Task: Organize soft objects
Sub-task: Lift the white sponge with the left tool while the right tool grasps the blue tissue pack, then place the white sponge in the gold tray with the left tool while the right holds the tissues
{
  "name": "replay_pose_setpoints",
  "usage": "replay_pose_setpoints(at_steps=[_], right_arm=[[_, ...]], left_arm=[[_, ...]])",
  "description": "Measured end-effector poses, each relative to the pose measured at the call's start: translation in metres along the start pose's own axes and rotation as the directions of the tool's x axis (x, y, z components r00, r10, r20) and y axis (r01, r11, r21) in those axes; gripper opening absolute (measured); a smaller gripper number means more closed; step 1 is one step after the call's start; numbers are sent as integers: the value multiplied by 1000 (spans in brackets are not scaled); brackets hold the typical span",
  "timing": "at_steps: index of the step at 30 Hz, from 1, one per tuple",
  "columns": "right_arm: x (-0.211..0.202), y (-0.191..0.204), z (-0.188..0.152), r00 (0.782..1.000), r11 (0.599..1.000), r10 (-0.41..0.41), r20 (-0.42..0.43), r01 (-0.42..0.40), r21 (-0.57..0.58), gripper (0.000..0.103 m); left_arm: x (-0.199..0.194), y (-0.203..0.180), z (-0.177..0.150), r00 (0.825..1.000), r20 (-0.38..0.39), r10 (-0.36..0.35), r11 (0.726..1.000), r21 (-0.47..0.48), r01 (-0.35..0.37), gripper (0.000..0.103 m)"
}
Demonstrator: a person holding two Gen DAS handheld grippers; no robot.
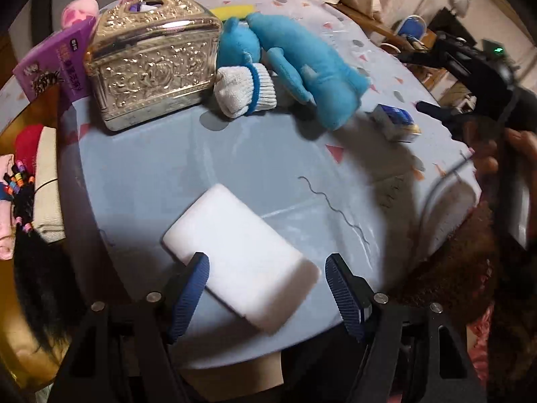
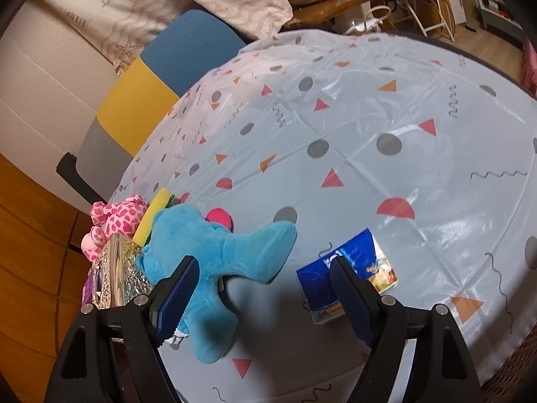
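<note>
Slick plastic-covered bench (image 1: 268,154) – left tongs (image 1: 266,288) open, straddling white sponge (image 1: 241,258), may skid it; right tongs (image 2: 263,295) open, empty.

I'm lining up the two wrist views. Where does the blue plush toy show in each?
Left wrist view: the blue plush toy lies upper centre, right of the silver tissue box.
Right wrist view: the blue plush toy sits lower left, partly behind the left finger of the right gripper.
Shared landmark: the small blue carton, right of the toy in both.
</note>
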State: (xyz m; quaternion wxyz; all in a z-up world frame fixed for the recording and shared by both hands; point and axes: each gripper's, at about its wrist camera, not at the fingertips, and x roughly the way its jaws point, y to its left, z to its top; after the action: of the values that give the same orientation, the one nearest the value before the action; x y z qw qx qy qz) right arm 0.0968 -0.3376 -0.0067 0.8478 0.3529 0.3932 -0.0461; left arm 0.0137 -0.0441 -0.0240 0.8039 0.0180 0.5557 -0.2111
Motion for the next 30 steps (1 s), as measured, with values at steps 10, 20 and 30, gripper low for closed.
replay_pose_setpoints(at_steps=[10,20,30], right_arm=[[-9,-30,0,987,982,-44,-153,70,176,82],[40,-40,5,952,944,-215,-218,260,205,82],[84,0,10,888,903,-421,-186,390,-180,61]], left_arm=[[12,-15,15,995,85,58,996,56,-63,82],[14,-15,1,983,169,69,986,139,-93,79],[6,11,6,982,177,-73,996,-31,80,81]])
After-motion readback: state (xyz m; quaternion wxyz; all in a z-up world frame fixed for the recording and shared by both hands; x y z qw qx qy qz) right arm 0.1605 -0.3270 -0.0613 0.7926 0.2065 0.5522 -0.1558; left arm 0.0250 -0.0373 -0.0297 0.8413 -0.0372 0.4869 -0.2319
